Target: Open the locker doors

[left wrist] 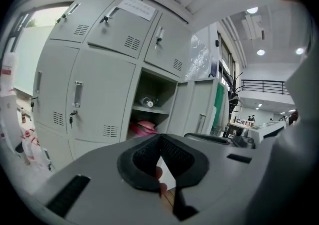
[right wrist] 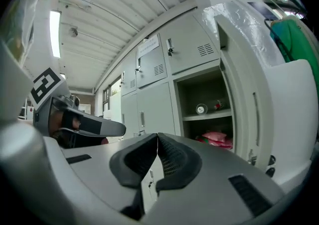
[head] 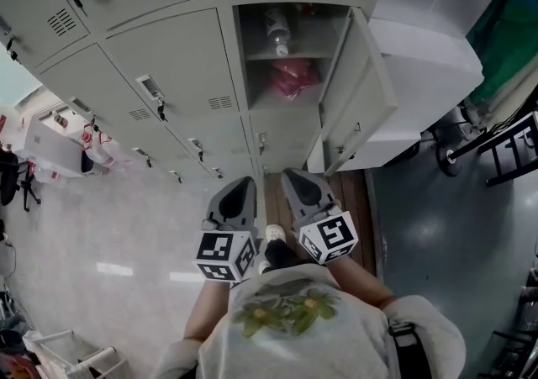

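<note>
A bank of grey lockers [head: 160, 75] stands in front of me. One compartment [head: 286, 50] is open, and its door [head: 353, 92] is swung out to the right. On its shelf lies a bottle [head: 277, 28], with a pink bag [head: 292, 76] below. The neighbouring door [left wrist: 94, 99] with a handle is closed. My left gripper [head: 239, 192] and right gripper [head: 301, 186] hang side by side low in the head view, short of the lockers. Both are shut with nothing between the pads [left wrist: 160, 136] [right wrist: 157, 133]. The right gripper view shows the open compartment [right wrist: 204, 99] and the left gripper [right wrist: 84, 124].
A large white plastic-wrapped object [head: 429, 75] stands right of the open door, with green cloth [head: 508, 24] and a black wheeled frame [head: 504, 150] beyond it. White furniture and bags [head: 59, 146] sit far left. The person's shoe [head: 274, 234] is on the wooden strip below.
</note>
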### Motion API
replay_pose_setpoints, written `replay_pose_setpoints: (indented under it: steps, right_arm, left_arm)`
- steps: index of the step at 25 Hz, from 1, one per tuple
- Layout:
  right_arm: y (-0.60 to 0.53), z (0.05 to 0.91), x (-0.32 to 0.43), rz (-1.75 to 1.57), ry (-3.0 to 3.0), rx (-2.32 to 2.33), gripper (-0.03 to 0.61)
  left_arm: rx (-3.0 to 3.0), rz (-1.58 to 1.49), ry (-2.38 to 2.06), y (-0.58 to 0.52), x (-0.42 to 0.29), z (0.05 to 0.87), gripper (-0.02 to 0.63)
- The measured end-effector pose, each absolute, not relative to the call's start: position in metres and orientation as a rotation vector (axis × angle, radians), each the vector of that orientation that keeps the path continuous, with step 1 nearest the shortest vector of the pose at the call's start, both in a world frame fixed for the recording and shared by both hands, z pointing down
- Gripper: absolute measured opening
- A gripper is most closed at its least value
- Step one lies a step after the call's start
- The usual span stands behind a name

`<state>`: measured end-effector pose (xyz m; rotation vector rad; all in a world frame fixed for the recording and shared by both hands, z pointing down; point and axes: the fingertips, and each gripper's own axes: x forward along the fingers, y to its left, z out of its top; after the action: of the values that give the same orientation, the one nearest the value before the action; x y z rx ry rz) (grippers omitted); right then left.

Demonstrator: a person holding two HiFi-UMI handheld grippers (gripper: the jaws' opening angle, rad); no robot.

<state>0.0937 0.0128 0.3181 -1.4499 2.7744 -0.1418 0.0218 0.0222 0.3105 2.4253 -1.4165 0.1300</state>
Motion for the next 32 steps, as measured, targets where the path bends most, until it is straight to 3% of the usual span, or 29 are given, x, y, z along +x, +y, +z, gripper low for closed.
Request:
replay_pose_setpoints:
  steps: [17,32]
  right_arm:
    - [-0.071,0.390,0.049,-0.306,3.026,-1.283,0.032]
    - [-0.132,0.477,0.026,-0.508,2.990,-1.470,0.032]
  left_arm:
    - [2.297,0.203,-1.543,-0.061,-0.004,0.351,0.029]
    - [2.356,0.279,-1.386,-0.120,-0.030,0.404,0.029]
